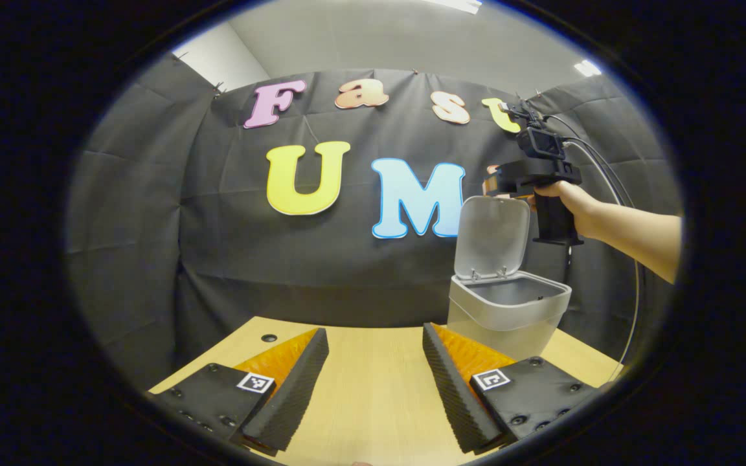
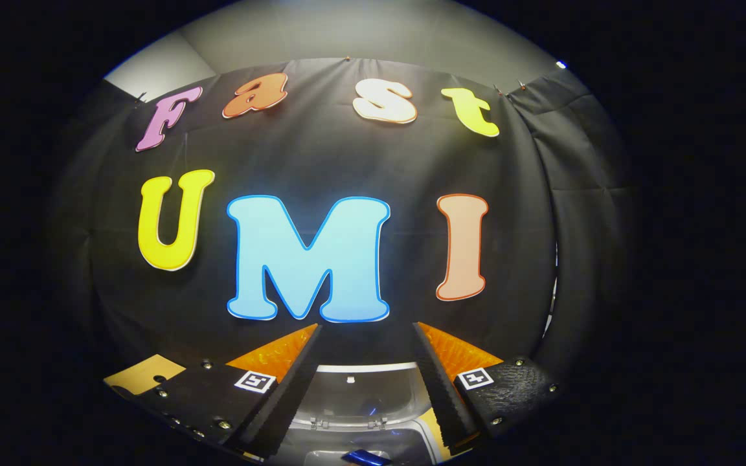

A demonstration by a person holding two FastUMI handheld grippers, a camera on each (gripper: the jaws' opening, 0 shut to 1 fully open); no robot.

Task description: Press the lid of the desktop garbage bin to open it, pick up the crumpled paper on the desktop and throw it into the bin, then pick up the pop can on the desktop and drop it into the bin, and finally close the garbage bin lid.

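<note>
The grey desktop bin (image 1: 509, 310) stands on the wooden table at the right in the left gripper view, its lid (image 1: 493, 236) raised upright. A hand holds my right gripper (image 1: 495, 183) just above the lid's top edge. In the right gripper view that gripper (image 2: 366, 327) is open and looks down past the lid (image 2: 353, 395) into the bin, where a small blue thing (image 2: 365, 457) shows; too little of it shows to name it. My left gripper (image 1: 375, 331) hovers open over the table, left of the bin, with nothing between its fingers.
The light wooden table (image 1: 373, 388) runs back to the black cloth wall and has a small round hole (image 1: 269, 338) near its far left. A corner of the table (image 2: 143, 372) shows at lower left in the right gripper view. A forearm (image 1: 638, 233) reaches in from the right.
</note>
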